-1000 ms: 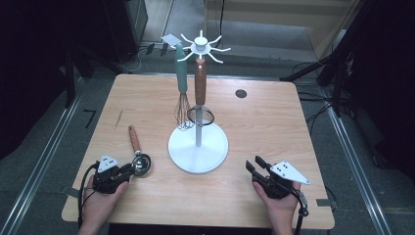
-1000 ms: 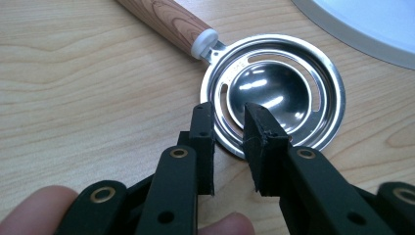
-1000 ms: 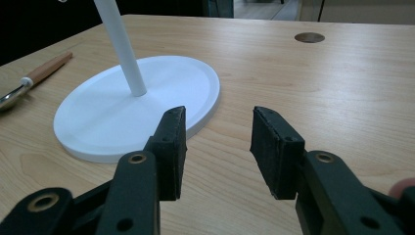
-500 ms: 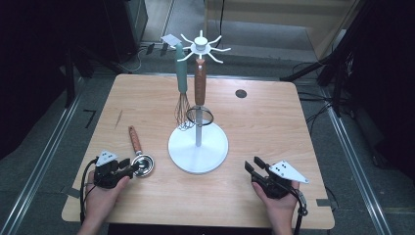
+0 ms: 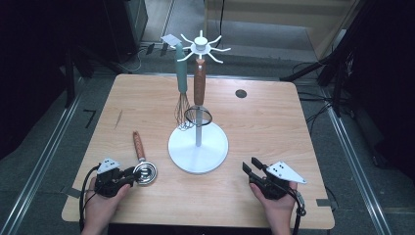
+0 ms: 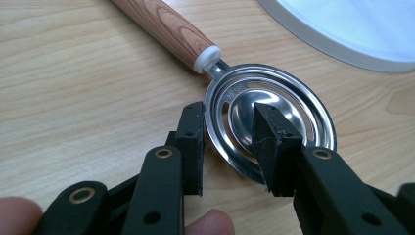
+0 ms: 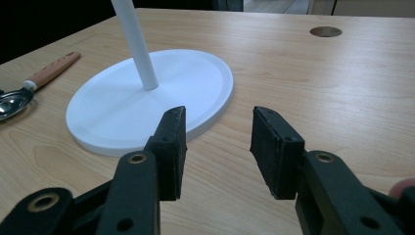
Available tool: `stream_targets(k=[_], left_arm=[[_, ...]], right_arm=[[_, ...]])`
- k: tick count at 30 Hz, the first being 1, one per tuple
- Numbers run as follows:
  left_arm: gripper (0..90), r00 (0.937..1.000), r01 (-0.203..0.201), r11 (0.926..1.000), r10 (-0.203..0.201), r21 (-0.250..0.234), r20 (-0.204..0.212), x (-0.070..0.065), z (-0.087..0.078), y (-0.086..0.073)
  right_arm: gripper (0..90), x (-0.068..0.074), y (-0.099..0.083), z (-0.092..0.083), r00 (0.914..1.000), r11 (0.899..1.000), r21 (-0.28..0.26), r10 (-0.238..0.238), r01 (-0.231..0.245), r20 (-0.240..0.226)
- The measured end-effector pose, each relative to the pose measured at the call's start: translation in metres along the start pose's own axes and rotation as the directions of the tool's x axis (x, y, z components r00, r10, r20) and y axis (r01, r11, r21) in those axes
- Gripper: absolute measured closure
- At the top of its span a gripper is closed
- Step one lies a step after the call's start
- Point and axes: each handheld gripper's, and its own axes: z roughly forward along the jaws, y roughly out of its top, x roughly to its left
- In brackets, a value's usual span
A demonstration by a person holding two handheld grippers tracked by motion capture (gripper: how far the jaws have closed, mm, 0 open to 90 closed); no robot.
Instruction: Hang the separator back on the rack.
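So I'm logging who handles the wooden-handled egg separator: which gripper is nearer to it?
Left. The left gripper straddles the rim of the egg separator, its jaws just closing. The right gripper sits across the white stand base, jaws open on nothing.

White rack (image 5: 198, 147) standing mid tabletop (image 5: 274, 127), whisk (image 5: 182, 105) and strainer (image 5: 198, 115) hanging over its base, spoon (image 5: 142, 161) lying left of it, open wood right and behind.
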Motion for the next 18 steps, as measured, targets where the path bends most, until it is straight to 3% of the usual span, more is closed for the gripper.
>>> stream_targets(k=[6, 9, 14, 18], left_arm=[[65.7, 0.9996, -0.002, 0.9999, 0.002, 0.015, 0.028, -0.004, -0.004, -0.003], [60.1, 0.9996, -0.017, 0.9997, 0.017, 0.015, 0.022, -0.006, -0.004, -0.004], [48.7, 0.9996, 0.003, 0.9999, -0.002, -0.014, 0.029, -0.002, -0.003, -0.002], [50.6, 0.9998, 0.006, 0.9998, -0.005, -0.017, 0.021, 0.001, 0.000, 0.001]], right_arm=[[58.2, 0.007, -0.001, 0.001, 0.9996, 1.000, 0.010, -0.009, 0.009, -0.025], [58.2, 0.008, -0.001, 0.002, 0.9994, 1.000, 0.010, -0.014, 0.014, -0.033], [58.3, 0.009, -0.001, 0.004, 0.9991, 1.000, 0.015, -0.014, 0.014, -0.041], [58.3, 0.013, -0.001, 0.006, 0.9985, 1.000, 0.019, -0.022, 0.023, -0.050]])
